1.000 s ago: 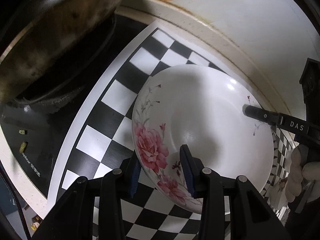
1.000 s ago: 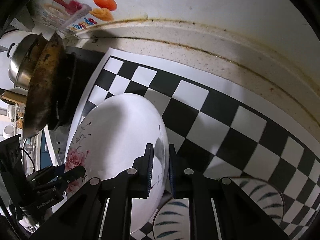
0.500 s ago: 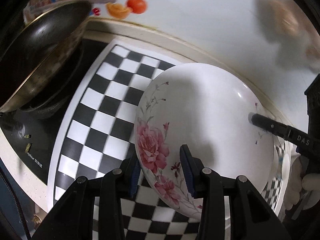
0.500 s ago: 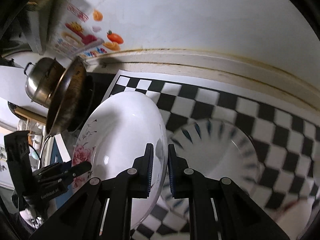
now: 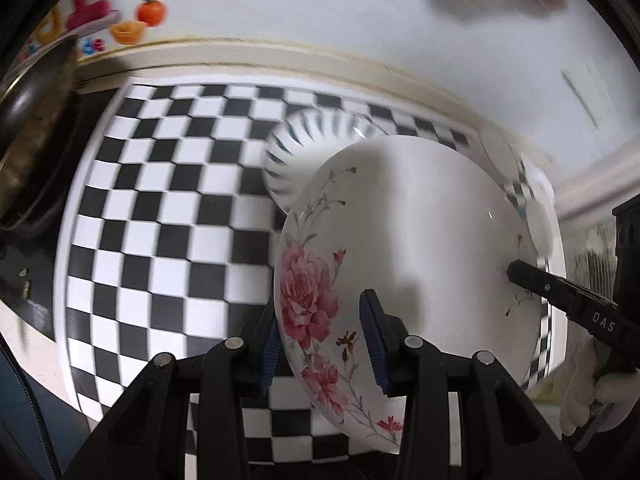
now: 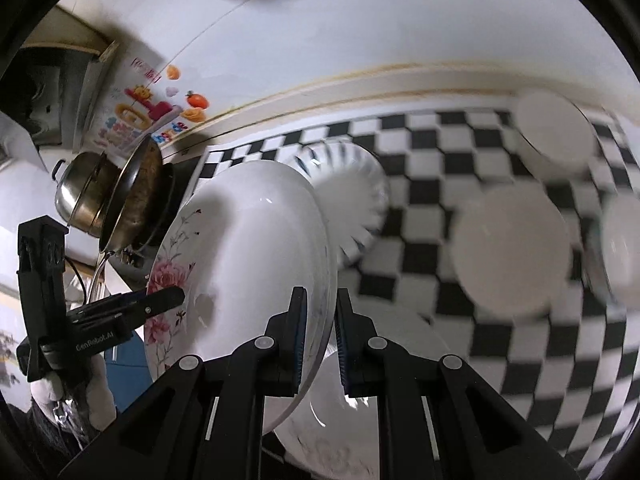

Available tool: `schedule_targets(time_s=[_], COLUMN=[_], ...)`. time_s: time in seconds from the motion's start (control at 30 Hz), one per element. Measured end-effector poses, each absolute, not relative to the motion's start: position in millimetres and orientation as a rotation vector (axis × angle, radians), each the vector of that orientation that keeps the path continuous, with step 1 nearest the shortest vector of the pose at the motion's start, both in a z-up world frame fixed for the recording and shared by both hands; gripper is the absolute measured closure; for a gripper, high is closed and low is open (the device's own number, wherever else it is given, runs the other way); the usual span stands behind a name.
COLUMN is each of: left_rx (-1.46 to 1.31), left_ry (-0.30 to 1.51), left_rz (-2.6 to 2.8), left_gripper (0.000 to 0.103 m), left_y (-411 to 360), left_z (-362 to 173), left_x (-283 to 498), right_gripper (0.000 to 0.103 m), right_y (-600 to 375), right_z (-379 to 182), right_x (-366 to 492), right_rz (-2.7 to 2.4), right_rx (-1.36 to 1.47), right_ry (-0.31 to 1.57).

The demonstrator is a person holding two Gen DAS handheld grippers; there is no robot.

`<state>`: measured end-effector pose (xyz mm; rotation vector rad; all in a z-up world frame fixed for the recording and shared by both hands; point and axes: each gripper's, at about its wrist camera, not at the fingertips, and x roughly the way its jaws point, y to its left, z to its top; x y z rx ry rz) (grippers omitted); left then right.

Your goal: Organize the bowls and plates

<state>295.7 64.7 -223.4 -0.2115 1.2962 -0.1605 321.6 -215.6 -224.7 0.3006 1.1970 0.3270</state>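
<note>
A large white plate with pink roses [image 5: 416,240] is held up off the counter, tilted, by both grippers. My left gripper [image 5: 320,344] is shut on its rose-painted rim. My right gripper [image 6: 322,340] is shut on the opposite rim [image 6: 256,248]; its finger also shows in the left wrist view [image 5: 560,292]. A blue-striped white plate [image 5: 316,148] lies on the checkered mat behind it, also in the right wrist view [image 6: 352,192]. Another white plate [image 6: 340,432] lies below my right gripper.
A black-and-white checkered mat [image 5: 168,216] covers the counter. Several white bowls [image 6: 512,244] stand to the right. A dark frying pan [image 6: 136,196] and a steel pot [image 6: 80,188] sit on the stove at the left. A wall runs behind.
Both grippers have lifted the rose plate higher and carried it to the right, away from the stove. The striped plate and the white bowls have come into view.
</note>
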Motion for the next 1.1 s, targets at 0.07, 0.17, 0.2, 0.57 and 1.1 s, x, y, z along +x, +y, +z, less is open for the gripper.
schedule_targets(time_s=[0.07, 0.17, 0.2, 0.57, 1.1], left_rx=[-0.181, -0.149, -0.138, -0.031, 0.14], left_ry=[1.325, 1.374, 1.389, 1.526, 1.525], left_rz=[-0.189, -0.216, -0.222, -0.223, -0.177], left_gripper=[0.068, 0.068, 0.068, 0.068, 0.068], left_y=[49, 30, 26, -2, -35], left_z=[-233, -247, -252, -304, -311], left_x=[291, 284, 283, 274, 267], right_gripper=[0.088, 0.088, 0.088, 0.088, 0.088], right_y=[-233, -249, -256, -278, -272], right_z=[-233, -247, -254, -305, -318], right_x=[303, 281, 271, 237, 240], right_rz=[0.303, 0.268, 0.255, 0.203, 0.194], right_rx=[0.327, 0.345, 0.362, 0.426, 0.375], right_ry=[1.206, 1.225, 1.236, 1.302, 1.359])
